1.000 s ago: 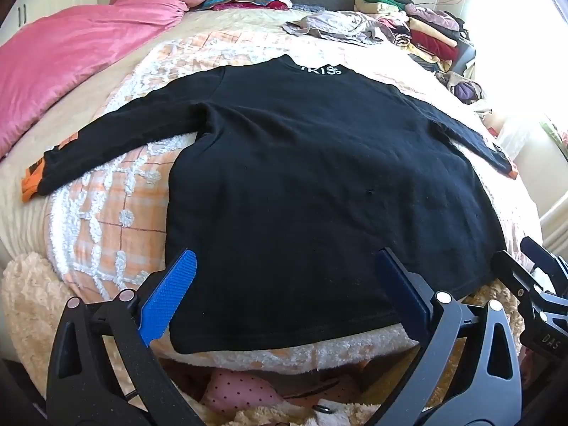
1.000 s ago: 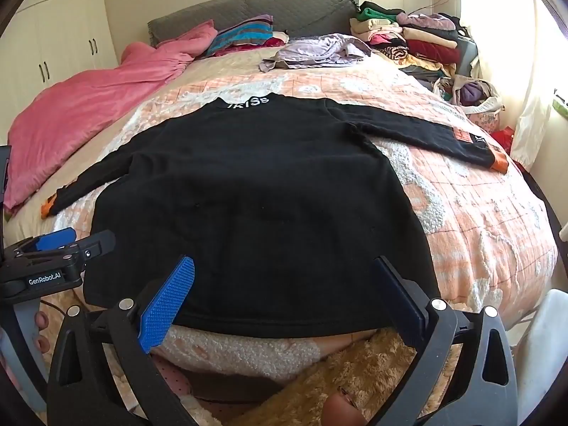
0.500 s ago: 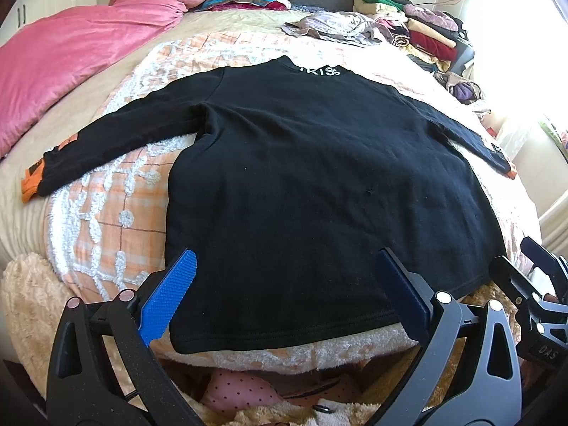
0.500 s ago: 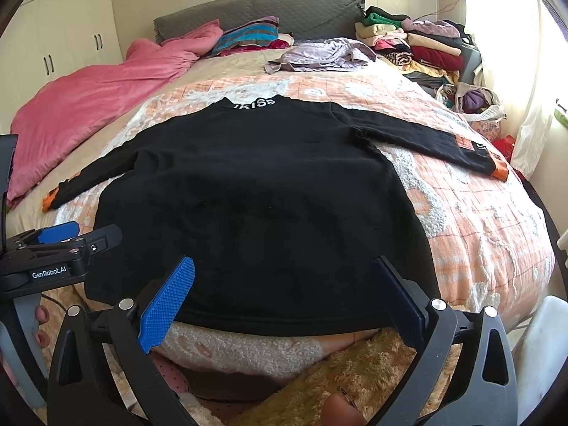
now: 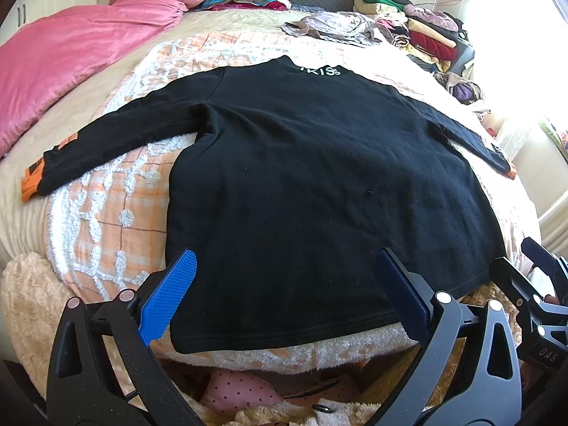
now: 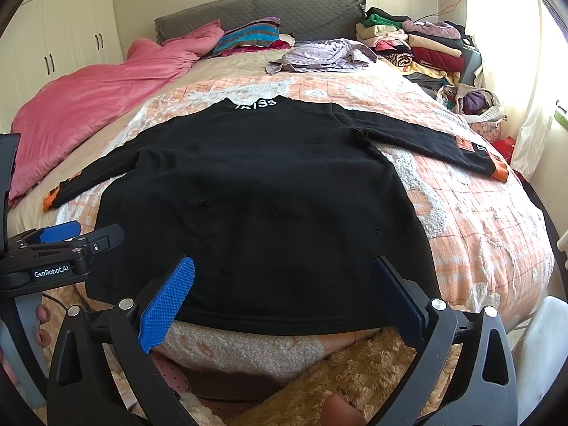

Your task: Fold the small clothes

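A: Item one, the black sweatshirt (image 5: pixel 319 184). We find it spread flat, front down, on the orange-and-white bedspread (image 5: pixel 117 220), both sleeves stretched out to the sides, white lettering at the collar, hem at the foot edge of the bed.

B: Cuffs?

A: Orange, one at each sleeve end (image 6: pixel 500 172). Item two, the left tool (image 5: pixel 284 294): its blue pads are spread wide and hold nothing; it hovers over the hem near the sweatshirt's left corner.

B: And item three, the right tool (image 6: pixel 280 294). We record the same: pads wide apart, nothing between them, poised over the hem toward the right side. The left tool shows at its left edge.

A: Other stock on the bed: a pink quilt (image 6: pixel 96 106) along the left, a striped pillow (image 6: pixel 248 35) by the grey headboard (image 6: pixel 284 10), a crumpled lilac garment (image 6: pixel 319 56), and a stack of folded clothes (image 6: pixel 419 46) at the far right.
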{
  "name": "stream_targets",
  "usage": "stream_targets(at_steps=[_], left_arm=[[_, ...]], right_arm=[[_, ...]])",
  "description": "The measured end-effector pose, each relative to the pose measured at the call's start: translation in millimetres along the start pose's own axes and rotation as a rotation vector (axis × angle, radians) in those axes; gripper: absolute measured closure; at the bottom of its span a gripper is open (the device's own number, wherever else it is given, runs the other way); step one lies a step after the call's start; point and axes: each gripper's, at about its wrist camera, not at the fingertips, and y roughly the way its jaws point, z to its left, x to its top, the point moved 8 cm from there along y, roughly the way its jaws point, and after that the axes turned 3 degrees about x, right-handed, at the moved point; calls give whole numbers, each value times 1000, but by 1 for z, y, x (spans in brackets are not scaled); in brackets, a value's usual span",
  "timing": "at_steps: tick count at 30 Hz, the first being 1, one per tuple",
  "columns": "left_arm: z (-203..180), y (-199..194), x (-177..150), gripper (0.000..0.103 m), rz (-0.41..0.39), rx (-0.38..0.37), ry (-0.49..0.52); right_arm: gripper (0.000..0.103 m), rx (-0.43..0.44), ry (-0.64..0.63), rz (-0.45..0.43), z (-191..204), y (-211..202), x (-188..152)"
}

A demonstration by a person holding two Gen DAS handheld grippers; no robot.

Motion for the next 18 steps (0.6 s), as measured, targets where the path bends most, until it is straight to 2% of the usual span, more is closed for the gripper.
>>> stream_targets(at_steps=[18], left_arm=[[-1, 0, 0, 8, 5, 1, 8]], right_arm=[[4, 1, 6, 3, 2, -2, -1]])
